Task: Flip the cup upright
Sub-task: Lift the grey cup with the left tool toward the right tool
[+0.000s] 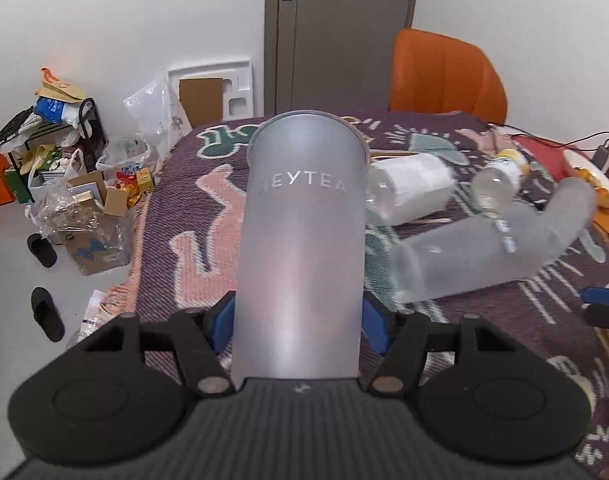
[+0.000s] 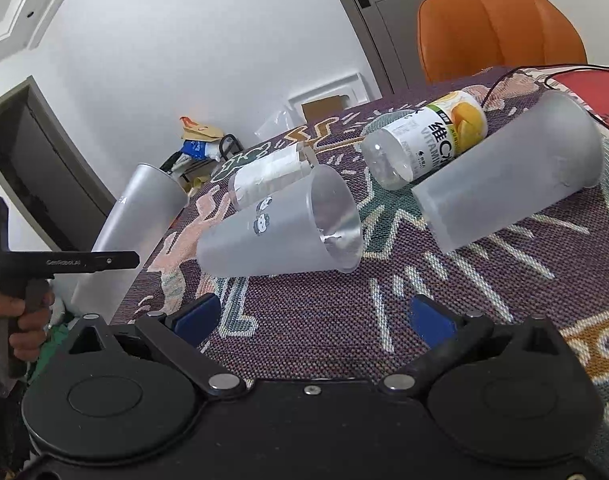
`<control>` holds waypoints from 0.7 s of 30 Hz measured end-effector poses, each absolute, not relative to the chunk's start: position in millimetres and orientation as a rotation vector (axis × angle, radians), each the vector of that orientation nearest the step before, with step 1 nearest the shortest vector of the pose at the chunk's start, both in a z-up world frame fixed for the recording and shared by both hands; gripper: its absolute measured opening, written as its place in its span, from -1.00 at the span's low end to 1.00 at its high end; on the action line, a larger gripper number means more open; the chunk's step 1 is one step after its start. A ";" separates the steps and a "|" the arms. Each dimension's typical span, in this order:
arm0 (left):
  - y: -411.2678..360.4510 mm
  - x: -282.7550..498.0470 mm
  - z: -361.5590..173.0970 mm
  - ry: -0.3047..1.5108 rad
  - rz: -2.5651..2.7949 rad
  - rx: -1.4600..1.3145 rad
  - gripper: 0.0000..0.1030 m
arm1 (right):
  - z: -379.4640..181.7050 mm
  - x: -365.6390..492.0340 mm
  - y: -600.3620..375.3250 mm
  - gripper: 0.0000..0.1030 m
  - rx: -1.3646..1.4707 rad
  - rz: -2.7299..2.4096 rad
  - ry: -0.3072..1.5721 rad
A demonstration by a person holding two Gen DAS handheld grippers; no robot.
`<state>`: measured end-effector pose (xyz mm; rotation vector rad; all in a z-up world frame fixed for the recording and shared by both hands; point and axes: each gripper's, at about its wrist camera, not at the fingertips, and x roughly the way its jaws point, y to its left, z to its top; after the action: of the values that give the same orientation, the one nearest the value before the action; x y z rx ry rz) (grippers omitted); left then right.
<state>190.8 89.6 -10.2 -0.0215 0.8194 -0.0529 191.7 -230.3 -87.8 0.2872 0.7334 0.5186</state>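
My left gripper [image 1: 298,322] is shut on a tall frosted HEYTEA cup [image 1: 302,236], gripped low on its body, held off the table's left side; it also shows in the right wrist view [image 2: 132,232], tilted. My right gripper [image 2: 316,318] is open and empty, low over the patterned cloth. Just ahead of it a frosted cup with a small cartoon print [image 2: 280,232] lies on its side, mouth toward the right. Another frosted cup [image 2: 512,176] lies on its side at the right.
A clear cup with a white label [image 2: 268,178] and a vitamin drink bottle [image 2: 428,140] lie on the woven tablecloth [image 2: 384,300]. An orange chair [image 2: 500,28] stands behind the table. A red item with cables [image 2: 592,92] lies far right. Floor clutter [image 1: 72,184] sits left.
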 end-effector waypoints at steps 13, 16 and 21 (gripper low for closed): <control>31.1 135.8 3.7 0.765 -0.132 -0.058 0.23 | -91.6 166.4 -258.2 1.00 0.337 0.538 0.725; 15.4 127.5 4.3 0.757 -0.163 -0.066 0.23 | -92.0 160.2 -265.0 1.00 0.356 0.544 0.723; -11.8 116.5 -1.9 0.770 -0.221 -0.062 0.23 | -91.1 149.1 -275.1 1.00 0.368 0.540 0.712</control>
<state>116.5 -11.8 -1.9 -0.0623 0.7701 -0.2211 149.1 -275.1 -91.1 0.3676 0.7121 0.5403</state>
